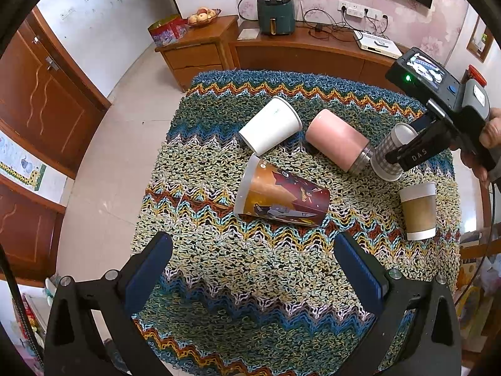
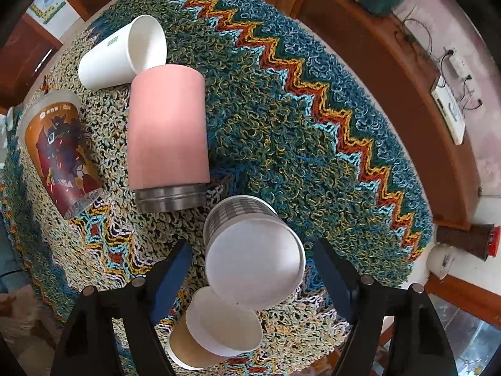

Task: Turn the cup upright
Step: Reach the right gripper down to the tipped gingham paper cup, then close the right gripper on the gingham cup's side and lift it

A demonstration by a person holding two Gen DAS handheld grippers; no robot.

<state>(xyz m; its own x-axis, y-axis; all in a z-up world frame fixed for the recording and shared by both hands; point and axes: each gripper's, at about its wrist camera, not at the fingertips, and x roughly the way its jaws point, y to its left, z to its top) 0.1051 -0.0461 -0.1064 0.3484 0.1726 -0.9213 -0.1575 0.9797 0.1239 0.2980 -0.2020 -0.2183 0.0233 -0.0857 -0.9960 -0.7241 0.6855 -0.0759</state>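
Several cups lie on their sides on a knitted zigzag cloth (image 1: 250, 266). A grey checked paper cup (image 2: 247, 244) lies between the open fingers of my right gripper (image 2: 253, 269), its mouth toward the camera; it also shows in the left wrist view (image 1: 386, 153) under the right gripper (image 1: 404, 156). A pink steel tumbler (image 2: 167, 131) (image 1: 338, 139), a white paper cup (image 2: 120, 53) (image 1: 271, 125) and a printed orange-and-maroon cup (image 2: 61, 148) (image 1: 281, 197) lie nearby. My left gripper (image 1: 253, 269) is open and empty, short of the printed cup.
A brown-sleeved paper cup (image 1: 418, 211) (image 2: 203, 335) stands upright near the right edge of the table. Behind the table are a wooden cabinet (image 1: 200, 53) with an air fryer (image 1: 275, 12) and cables. Tiled floor (image 1: 109, 172) lies to the left.
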